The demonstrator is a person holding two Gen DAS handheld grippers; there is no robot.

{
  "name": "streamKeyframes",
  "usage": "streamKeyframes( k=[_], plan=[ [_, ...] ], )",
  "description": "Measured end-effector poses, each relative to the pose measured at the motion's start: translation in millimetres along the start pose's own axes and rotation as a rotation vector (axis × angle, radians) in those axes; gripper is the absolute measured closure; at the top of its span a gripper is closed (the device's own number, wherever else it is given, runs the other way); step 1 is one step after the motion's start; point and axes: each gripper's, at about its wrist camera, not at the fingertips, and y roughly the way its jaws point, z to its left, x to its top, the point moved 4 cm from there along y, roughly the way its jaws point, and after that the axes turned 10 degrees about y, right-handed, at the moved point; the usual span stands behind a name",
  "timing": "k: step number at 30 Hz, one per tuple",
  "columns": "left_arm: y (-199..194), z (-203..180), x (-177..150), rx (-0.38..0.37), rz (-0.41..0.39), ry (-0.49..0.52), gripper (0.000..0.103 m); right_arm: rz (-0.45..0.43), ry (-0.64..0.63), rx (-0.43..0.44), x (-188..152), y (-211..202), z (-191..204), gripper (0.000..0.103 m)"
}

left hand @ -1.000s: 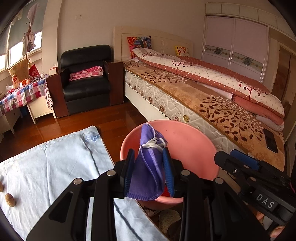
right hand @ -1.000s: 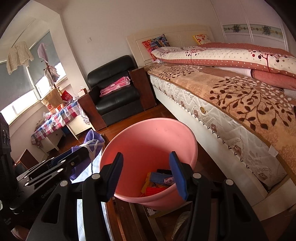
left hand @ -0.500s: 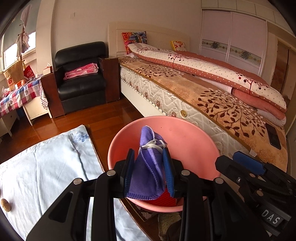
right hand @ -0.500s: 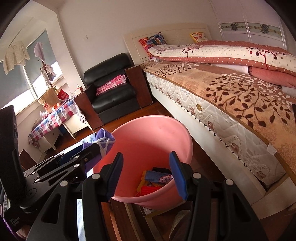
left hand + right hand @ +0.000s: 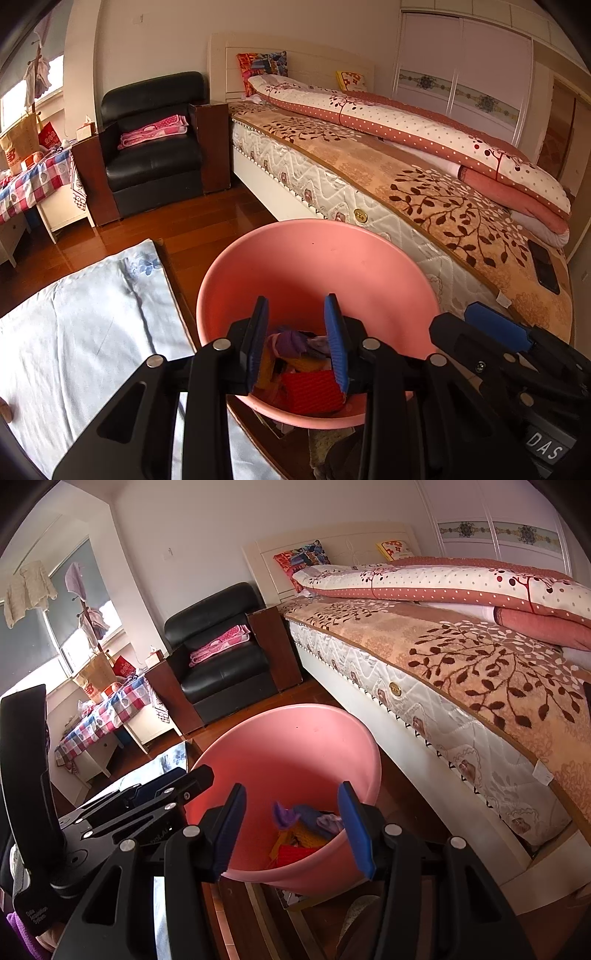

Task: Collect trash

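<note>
A pink plastic bucket [image 5: 314,258] stands on the wooden floor beside the bed; it also shows in the right wrist view [image 5: 295,746]. A purple face mask [image 5: 291,341] lies inside it on red and yellow trash, also seen in the right wrist view [image 5: 282,814]. My left gripper [image 5: 297,343] is open and empty, held over the bucket's near rim. My right gripper [image 5: 291,827] is open and empty, just above the bucket's near edge. The right gripper appears at the lower right of the left wrist view [image 5: 495,328].
A table with a pale blue cloth [image 5: 85,317] sits left of the bucket. A bed [image 5: 424,173] runs along the right. A black armchair [image 5: 155,147] and a small checked-cloth table [image 5: 29,181] stand at the back left.
The left gripper opened and let go of the purple mask, which dropped into the bucket. Both grippers moved a little closer over the bucket.
</note>
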Motion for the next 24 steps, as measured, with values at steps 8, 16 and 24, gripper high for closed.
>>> streamKeyframes(
  k=[8, 16, 24],
  plan=[
    [-14, -1, 1, -0.005, -0.020, -0.015, 0.062, -0.031, -0.012, -0.018, 3, -7, -1, 0.052],
    [-40, 5, 5, 0.009, -0.074, -0.040, 0.062, -0.066, -0.050, -0.034, 3, -18, 11, 0.047],
    [-66, 9, 7, 0.026, -0.137, -0.064, 0.062, -0.108, -0.090, -0.061, 1, -31, 25, 0.045]
  ],
)
